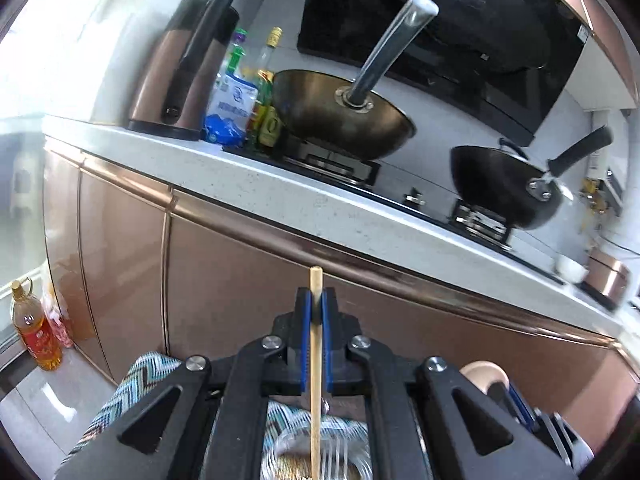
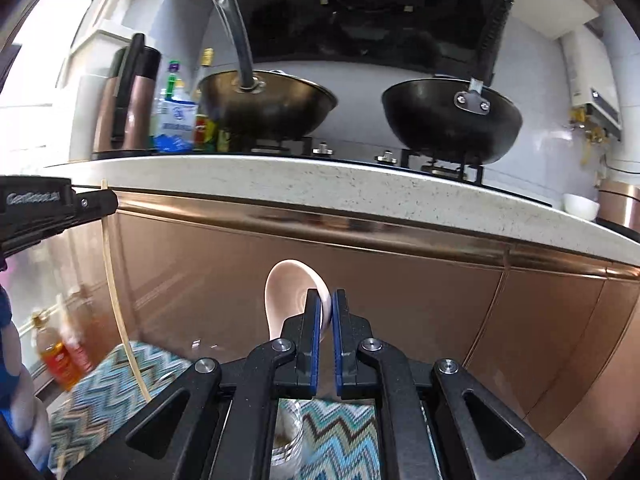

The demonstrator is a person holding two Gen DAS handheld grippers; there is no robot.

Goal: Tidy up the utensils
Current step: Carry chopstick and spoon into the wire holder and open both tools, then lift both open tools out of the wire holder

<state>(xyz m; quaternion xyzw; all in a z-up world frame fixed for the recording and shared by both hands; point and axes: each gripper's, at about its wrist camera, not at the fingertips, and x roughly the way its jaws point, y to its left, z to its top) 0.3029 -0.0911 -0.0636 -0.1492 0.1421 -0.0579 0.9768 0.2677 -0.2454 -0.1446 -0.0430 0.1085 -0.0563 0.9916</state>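
My left gripper (image 1: 316,304) is shut on a wooden chopstick (image 1: 315,376) held upright; its lower end hangs over a clear glass cup (image 1: 320,460) with metal forks in it. The chopstick also shows in the right wrist view (image 2: 116,300), with the left gripper (image 2: 100,200) at the left edge. My right gripper (image 2: 327,308) is shut on a pale pink ceramic spoon (image 2: 286,296), bowl up, above a glass (image 2: 288,440) on a zigzag-patterned cloth (image 2: 340,440). The spoon's bowl also shows at the lower right of the left wrist view (image 1: 482,372).
A kitchen counter (image 2: 320,188) runs ahead, with copper cabinet fronts (image 2: 400,300) below. On the stove sit a brass wok (image 2: 268,108) and a black wok (image 2: 452,120). A kettle (image 1: 180,68) and bottles (image 1: 264,92) stand at the left. An oil bottle (image 1: 34,332) stands on the floor.
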